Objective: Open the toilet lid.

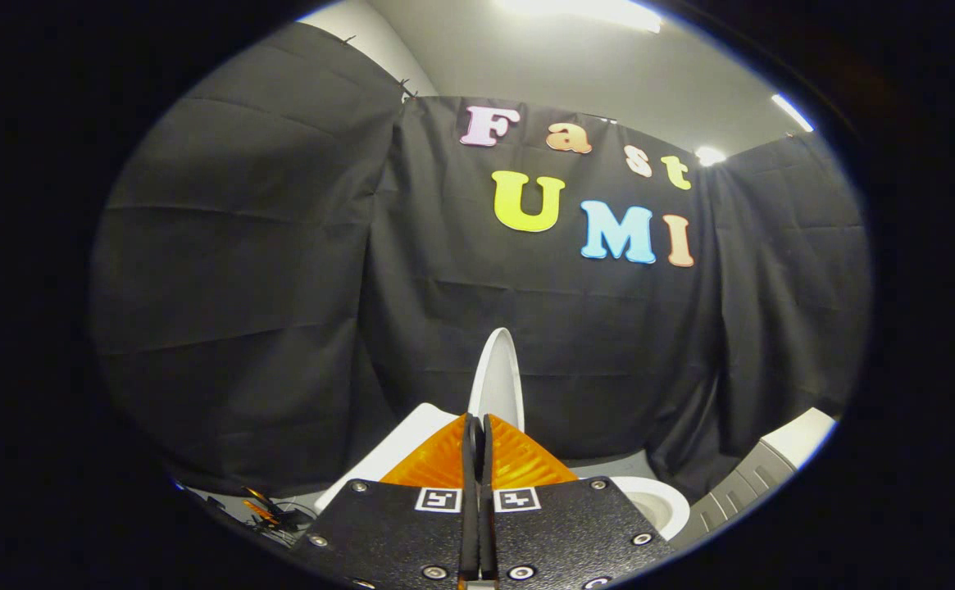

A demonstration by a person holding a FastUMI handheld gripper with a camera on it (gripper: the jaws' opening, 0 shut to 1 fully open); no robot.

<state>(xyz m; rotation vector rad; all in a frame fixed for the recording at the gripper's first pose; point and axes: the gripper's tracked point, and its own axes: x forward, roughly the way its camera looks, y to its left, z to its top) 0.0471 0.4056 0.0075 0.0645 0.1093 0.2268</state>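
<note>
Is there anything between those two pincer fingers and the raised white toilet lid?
In the gripper view, nothing lies between them: the gripper has its fingers closed together, and the upright toilet lid rises directly beyond their tips. Whether they touch is unclear.

Ceiling strip lights (584, 10) are glaring from twelve to two o'clock, blowing out white. The dark cloth is soaking up light, leaving the scene dim. Fisheye distortion is bending edges outward; focus is staying fairly sharp throughout.

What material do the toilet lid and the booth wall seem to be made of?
The toilet lid, raised just beyond the closed gripper, looks like smooth glossy white plastic, though ceramic cannot be excluded. The booth wall is matte black cloth: it hangs in folds and creases.
</note>
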